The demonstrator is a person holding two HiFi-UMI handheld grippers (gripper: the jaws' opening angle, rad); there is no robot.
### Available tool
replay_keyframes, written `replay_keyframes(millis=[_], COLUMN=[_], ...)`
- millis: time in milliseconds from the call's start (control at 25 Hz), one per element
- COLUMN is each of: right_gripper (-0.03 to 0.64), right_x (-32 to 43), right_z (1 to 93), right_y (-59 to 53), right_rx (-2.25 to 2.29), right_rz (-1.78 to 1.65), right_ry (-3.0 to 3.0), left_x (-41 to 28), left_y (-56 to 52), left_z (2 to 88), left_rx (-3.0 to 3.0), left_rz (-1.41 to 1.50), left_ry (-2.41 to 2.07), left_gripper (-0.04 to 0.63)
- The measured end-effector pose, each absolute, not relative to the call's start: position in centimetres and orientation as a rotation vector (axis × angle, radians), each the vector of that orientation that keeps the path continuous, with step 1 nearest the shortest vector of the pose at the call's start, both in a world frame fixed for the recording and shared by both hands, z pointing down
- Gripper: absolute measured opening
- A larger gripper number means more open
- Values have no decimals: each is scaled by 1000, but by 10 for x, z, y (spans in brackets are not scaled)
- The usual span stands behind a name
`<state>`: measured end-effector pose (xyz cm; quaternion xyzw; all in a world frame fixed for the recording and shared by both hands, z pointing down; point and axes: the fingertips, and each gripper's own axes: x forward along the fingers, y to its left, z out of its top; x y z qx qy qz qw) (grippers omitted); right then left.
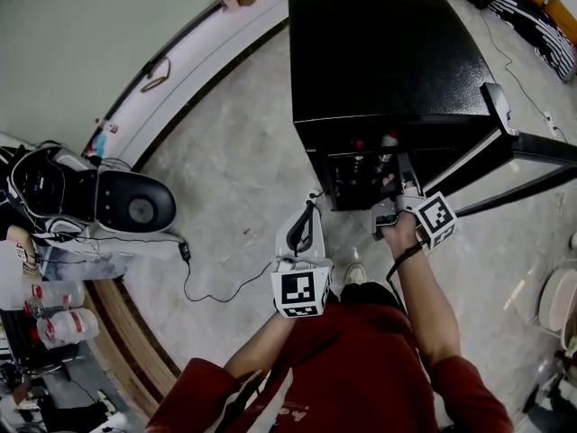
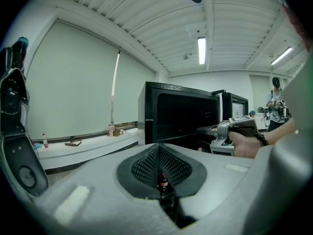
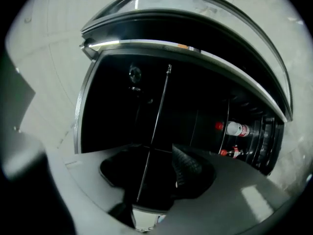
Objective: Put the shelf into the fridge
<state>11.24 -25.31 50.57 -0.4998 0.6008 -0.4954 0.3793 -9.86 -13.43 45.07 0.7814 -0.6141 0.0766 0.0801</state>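
head view: down on fridge (image 1: 383, 57) | left gripper view: level toward it | right gripper view: close inside (fridge shared)

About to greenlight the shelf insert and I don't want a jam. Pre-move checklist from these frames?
1. Fridge door open: ok. The door of the fridge is swung wide to the right.
2. Shelf gripped: ok. The right gripper has the thin shelf edge-on between its jaws.
3. Right gripper at the opening: ok. It faces the dark interior.
4. Left gripper clear: ok. The left gripper is back from the fridge, jaws together, empty.
5. Bottles clear of the path: cannot tell. The bottles sit to one side, spacing unclear.
6. Shelf lined up with its supports: cannot tell. The interior is too dark.
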Motion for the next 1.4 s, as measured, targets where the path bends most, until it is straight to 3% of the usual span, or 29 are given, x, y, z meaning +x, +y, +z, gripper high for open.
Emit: replay_keyframes(millis=[200, 480, 1000, 1400], right_gripper=[187, 196, 309, 341], right_x=[113, 98, 76, 80], right_z=[501, 492, 482, 481], right_y=[-237, -222, -228, -257], right_rx=[-1363, -1693, -1980, -2069], right_rz=[-1205, -860, -252, -183], right_ry=[1673, 2171, 2538, 2497], left_x=[-92, -84, -87, -94], left_y=[-140, -145, -149, -152], left_z=[449, 448, 452, 454], left_rx=[2354, 2371, 2357, 2347], left_rz=[230, 221, 247, 258], left_ry=[-1818, -1796, -1813, -1827], left_gripper=[0, 0, 0, 0])
